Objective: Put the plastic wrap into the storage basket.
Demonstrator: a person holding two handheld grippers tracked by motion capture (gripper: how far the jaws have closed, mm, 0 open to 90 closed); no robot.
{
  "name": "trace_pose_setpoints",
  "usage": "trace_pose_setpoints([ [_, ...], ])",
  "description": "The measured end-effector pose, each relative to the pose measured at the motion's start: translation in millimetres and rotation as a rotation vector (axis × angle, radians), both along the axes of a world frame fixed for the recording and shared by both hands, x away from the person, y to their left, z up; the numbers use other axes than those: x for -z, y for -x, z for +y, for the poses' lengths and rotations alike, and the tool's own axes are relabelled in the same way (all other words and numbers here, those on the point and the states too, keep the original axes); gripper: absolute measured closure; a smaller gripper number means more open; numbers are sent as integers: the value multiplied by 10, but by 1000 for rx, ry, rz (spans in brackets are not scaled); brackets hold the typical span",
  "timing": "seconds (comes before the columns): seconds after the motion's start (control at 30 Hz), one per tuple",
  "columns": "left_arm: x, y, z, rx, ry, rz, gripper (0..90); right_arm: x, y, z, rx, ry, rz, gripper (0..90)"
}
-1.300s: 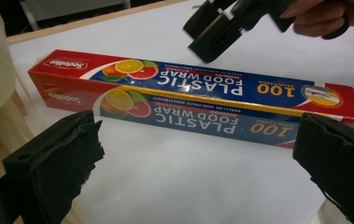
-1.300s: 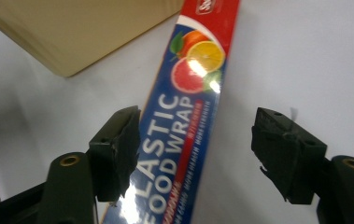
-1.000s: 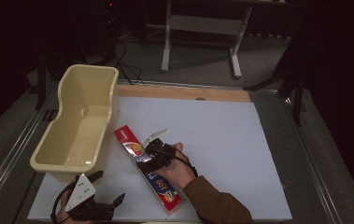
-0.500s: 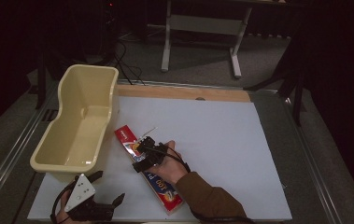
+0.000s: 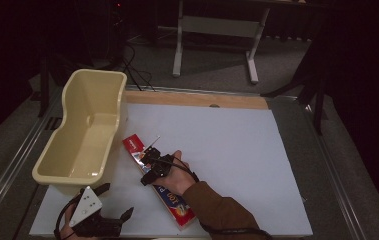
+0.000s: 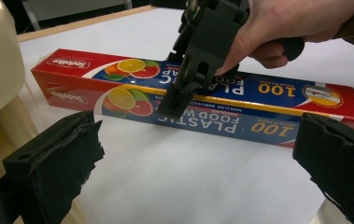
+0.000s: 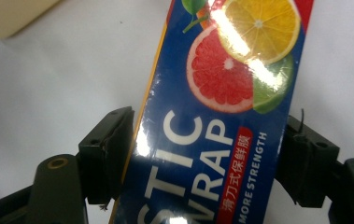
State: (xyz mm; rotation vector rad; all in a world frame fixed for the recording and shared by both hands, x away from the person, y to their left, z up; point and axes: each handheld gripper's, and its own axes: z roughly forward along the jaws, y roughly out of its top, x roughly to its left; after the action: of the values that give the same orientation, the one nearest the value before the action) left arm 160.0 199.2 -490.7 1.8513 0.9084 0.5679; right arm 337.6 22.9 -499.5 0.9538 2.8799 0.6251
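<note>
The box of plastic food wrap (image 5: 159, 187) lies flat on the white table (image 5: 237, 150), slanting from just beside the cream tub (image 5: 84, 135) down toward the person's near edge. It is a long, narrow carton, blue along the middle with red ends, printed with citrus slices and large white lettering.

The right gripper (image 5: 152, 167) stands over the box about a third of the way along from its far end, pointing down on it. In the right gripper view its two fingers (image 7: 107, 154) straddle the box's width, one on each long side, right at the edges; whether the pads (image 7: 305, 161) press on the carton cannot be told. The jaws have just been closing, with the box between them.

The left gripper (image 5: 114, 220) rests near the table's front left corner, apart from the box, its fingers (image 6: 58, 158) spread wide with nothing between them.
</note>
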Motion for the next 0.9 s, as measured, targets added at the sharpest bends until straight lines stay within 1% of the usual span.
trace_pose_setpoints([
  [0.13, 0, 0, 2, -2, 1, 0, 6, 15, -20, 45, 5, 42, 19, 277],
  [0.2, 0, 2, 4, -2, 3, 0, 6, 15, -23, 49, 11, 44, 20, 284],
  [0.23, 0, 3, 5, -2, 2, 0, 6, 8, -31, 52, 19, 52, 33, 303],
  [0.27, 1, 3, 6, -3, 3, 0, 6, 1, -37, 50, 27, 53, 39, 314],
  [0.3, 1, 4, 7, -3, 4, 0, 6, -11, -44, 43, 45, 47, 54, 325],
  [0.33, 0, 6, 11, -3, 4, -1, 6, -23, -68, 1, 53, 24, 66, 339],
  [0.37, 0, 6, 11, -3, 4, -1, 6, -23, -68, 1, 53, 24, 66, 339],
  [0.4, 1, 7, 12, -3, 4, -1, 6, -26, -78, -20, 63, 8, 78, 344],
  [0.43, 1, 5, 12, -3, 5, 0, 6, -22, -120, -96, 82, -47, 108, 356],
  [0.47, 1, 5, 12, -3, 5, 0, 6, -22, -144, -136, 97, -73, 132, 361],
  [0.5, 1, 4, 10, -4, 4, 0, 6, -22, -144, -136, 97, -73, 132, 361],
  [0.53, 1, 2, 7, -4, 4, 0, 6, -13, -199, -217, 125, -130, 181, 370],
  [0.57, 1, 2, 7, -4, 4, 0, 6, -13, -199, -217, 125, -130, 181, 370],
  [0.6, 0, 2, 6, -3, 3, -1, 6, -4, -237, -274, 144, -166, 219, 375],
  [0.63, 0, 2, 6, -4, 4, -1, 6, 0, -249, -297, 148, -179, 232, 376],
  [0.67, 0, 2, 8, -4, 4, -1, 6, 0, -249, -297, 148, -179, 232, 376],
  [0.73, 0, 1, 10, -4, 4, -2, 6, 7, -273, -350, 161, -207, 264, 380],
  [0.77, 1, 2, 12, -5, 5, -1, 6, 17, -292, -401, 171, -228, 286, 383],
  [0.9, 0, 2, 11, -5, 5, -2, 6, 38, -323, -501, 188, -269, 332, 386],
])
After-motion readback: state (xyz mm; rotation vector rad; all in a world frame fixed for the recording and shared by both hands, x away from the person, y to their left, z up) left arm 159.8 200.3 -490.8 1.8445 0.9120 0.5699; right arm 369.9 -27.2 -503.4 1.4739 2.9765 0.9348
